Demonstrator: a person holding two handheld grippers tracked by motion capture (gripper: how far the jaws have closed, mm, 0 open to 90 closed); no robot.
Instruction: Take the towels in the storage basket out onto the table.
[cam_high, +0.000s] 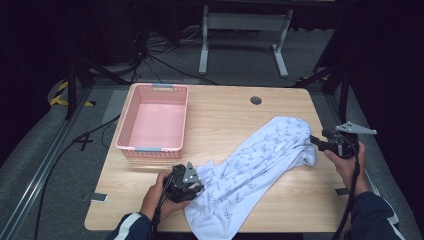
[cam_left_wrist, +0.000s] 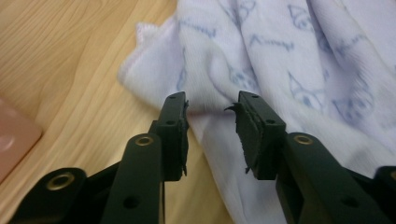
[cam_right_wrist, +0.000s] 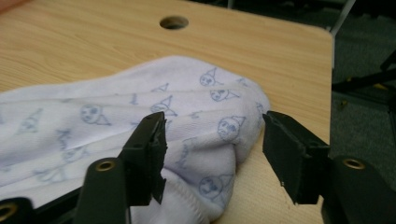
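White cloth (cam_high: 252, 167) printed with small blue cartoon faces and triangles lies stretched slantwise over the near right part of the light wooden counter (cam_high: 225, 112), one end bunched near the front edge, the other reaching toward the right side.

The person's left hand (cam_high: 159, 196) comes in low from the front edge and grips the left claw (cam_high: 196, 186) close to the counter top, its nose turned rightward at the cloth's near end. In the left gripper view its jaws stand moderately apart, straddling a fold at the cloth's edge (cam_left_wrist: 261, 60); fabric sits between them, but they are not pressed onto it. The pad on the right jaw looks torn and ragged.

The right hand (cam_high: 347, 162), forearm in a dark sleeve, holds the right claw (cam_high: 315, 141) at the counter's right edge, pointing leftward at the cloth's far end. In the right gripper view its jaws gape wide, one on each side of the rounded, folded end of the cloth (cam_right_wrist: 205, 135), and I cannot tell whether either pad touches it. A hemmed edge shows low in that view.

A pink plastic basket (cam_high: 126, 131) with latticed walls sits on the left part of the counter, apart from the cloth. A round hole (cam_high: 256, 100) pierces the counter near its far edge.
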